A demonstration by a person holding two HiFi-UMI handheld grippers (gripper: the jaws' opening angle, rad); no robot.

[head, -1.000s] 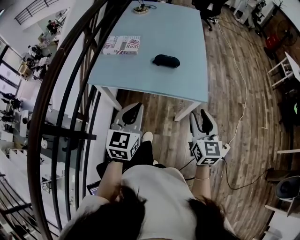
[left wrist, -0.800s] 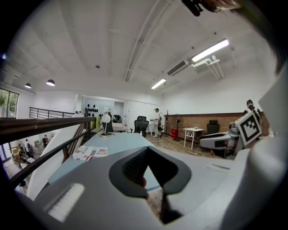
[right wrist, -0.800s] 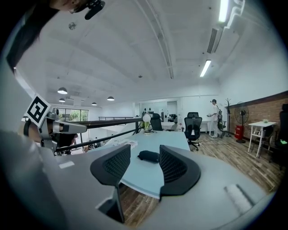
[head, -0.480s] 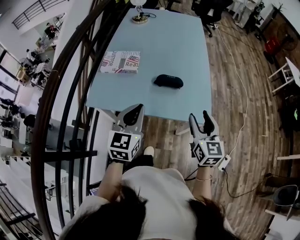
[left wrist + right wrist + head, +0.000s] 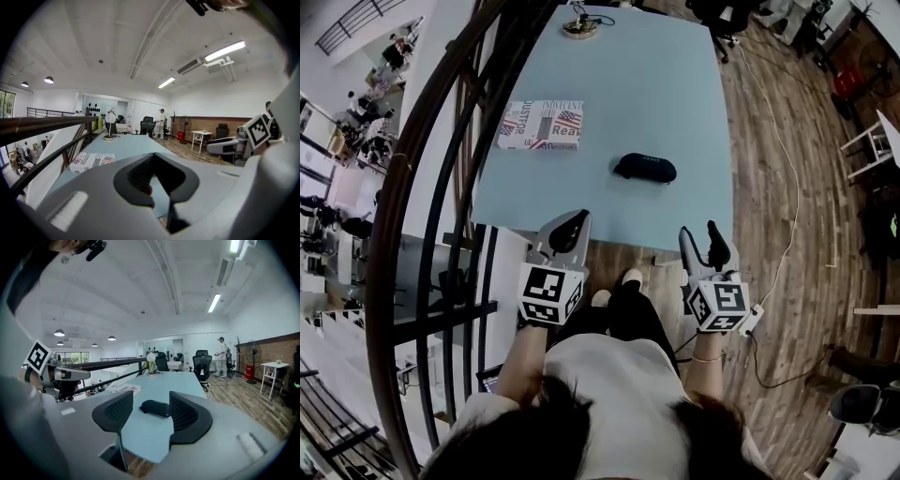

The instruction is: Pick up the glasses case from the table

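The black glasses case (image 5: 645, 167) lies on the light-blue table (image 5: 647, 84), close to its near edge. Both grippers are held just short of that edge, apart from the case. My right gripper (image 5: 701, 234) is open and empty; in the right gripper view the case (image 5: 154, 408) shows beyond the gap of the right gripper (image 5: 151, 395). My left gripper (image 5: 572, 225) is to the case's left. In the left gripper view the jaws of the left gripper (image 5: 153, 159) stand together with nothing in them. The case is hidden in that view.
A flat printed box (image 5: 541, 125) lies on the table's left side, and a lamp base (image 5: 579, 26) stands at the far end. A dark curved railing (image 5: 441, 187) runs along the left. A white cable (image 5: 787, 187) trails over the wooden floor on the right.
Both grippers have moved forward to the table's near edge, so the case is now closer. The right gripper's jaws stand wider apart than before.
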